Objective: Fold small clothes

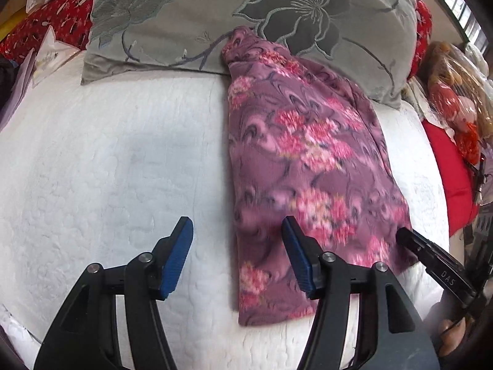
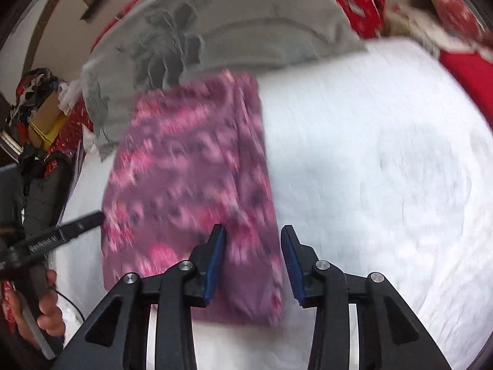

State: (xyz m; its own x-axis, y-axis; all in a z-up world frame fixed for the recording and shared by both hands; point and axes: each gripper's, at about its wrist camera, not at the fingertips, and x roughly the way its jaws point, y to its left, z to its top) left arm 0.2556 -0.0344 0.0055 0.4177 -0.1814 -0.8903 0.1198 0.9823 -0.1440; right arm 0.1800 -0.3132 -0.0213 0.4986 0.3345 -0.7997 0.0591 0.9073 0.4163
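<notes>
A purple garment with pink flowers lies folded into a long strip on the white quilted bed, its far end against a grey pillow. My left gripper hovers open over the strip's left edge with nothing between its blue pads. In the right wrist view the same garment looks blurred. My right gripper stands open above its near right edge, and its pads are clear of the cloth. A black finger of the right gripper shows at the garment's right edge. A hand holds the left gripper's handle.
A grey flowered pillow lies across the head of the bed, with red patterned cushions behind it. A wrapped doll and red fabric sit to the right. Boxes and clutter are stacked beyond the bed's left side.
</notes>
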